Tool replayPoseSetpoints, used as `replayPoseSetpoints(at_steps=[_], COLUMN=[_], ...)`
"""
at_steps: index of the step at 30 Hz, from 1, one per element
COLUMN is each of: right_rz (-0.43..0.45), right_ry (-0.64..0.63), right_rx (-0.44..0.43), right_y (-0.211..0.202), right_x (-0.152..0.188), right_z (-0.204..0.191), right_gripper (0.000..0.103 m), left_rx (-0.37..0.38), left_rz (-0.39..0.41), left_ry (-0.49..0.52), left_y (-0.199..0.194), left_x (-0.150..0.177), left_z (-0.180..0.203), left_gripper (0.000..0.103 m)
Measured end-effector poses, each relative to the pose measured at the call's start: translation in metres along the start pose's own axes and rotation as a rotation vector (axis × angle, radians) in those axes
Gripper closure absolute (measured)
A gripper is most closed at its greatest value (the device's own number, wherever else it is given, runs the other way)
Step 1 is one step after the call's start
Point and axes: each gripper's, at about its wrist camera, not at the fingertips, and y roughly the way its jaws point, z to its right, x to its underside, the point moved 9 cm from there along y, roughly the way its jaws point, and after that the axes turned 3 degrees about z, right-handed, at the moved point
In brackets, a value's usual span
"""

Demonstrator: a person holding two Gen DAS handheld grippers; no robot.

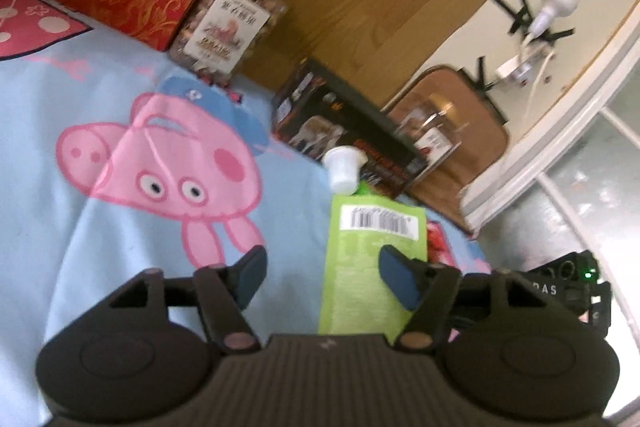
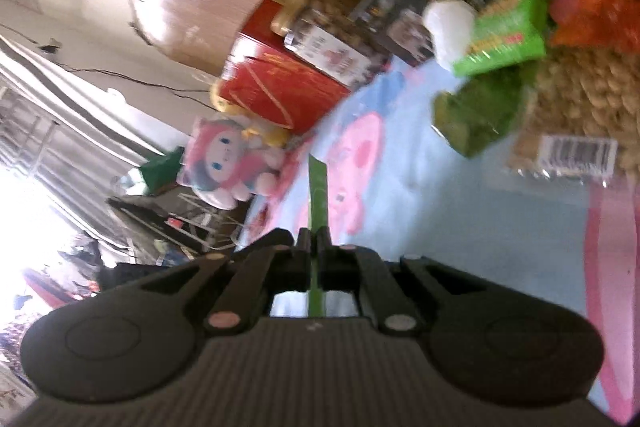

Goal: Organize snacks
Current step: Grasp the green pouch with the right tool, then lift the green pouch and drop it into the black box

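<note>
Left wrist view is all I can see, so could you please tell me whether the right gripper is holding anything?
Observer: Yes, the right gripper has its fingers shut on a thin green packet, seen edge-on.
Operator: Thank you. Is anything lying ahead of it?
Observer: A clear bag of peanuts with a barcode label lies ahead, to the right.
Operator: Anything else that I am missing?
Observer: A dark green packet lies beside the peanuts.
</note>
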Motion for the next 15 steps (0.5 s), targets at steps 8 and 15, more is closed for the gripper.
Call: replayPoseSetpoints(at_steps=[8,15], right_rz=[0.027,0.03], right_ry=[0.088,0.133], right_rx=[-0.156,-0.201], right_y=[-0.009,-0.012], right_x=[-0.012,-0.019], right_z=[-0.021,-0.02], right_gripper=[0.098,0.098], left_rx=[0.193,0.305], left_rz=[-0.012,-0.049], left_ry=[-0.016,-0.017], left_y=[-0.004,0.0], left_x=[0.0,0.002], left_z=[0.027,0.055], left_gripper=[0.019,0.05])
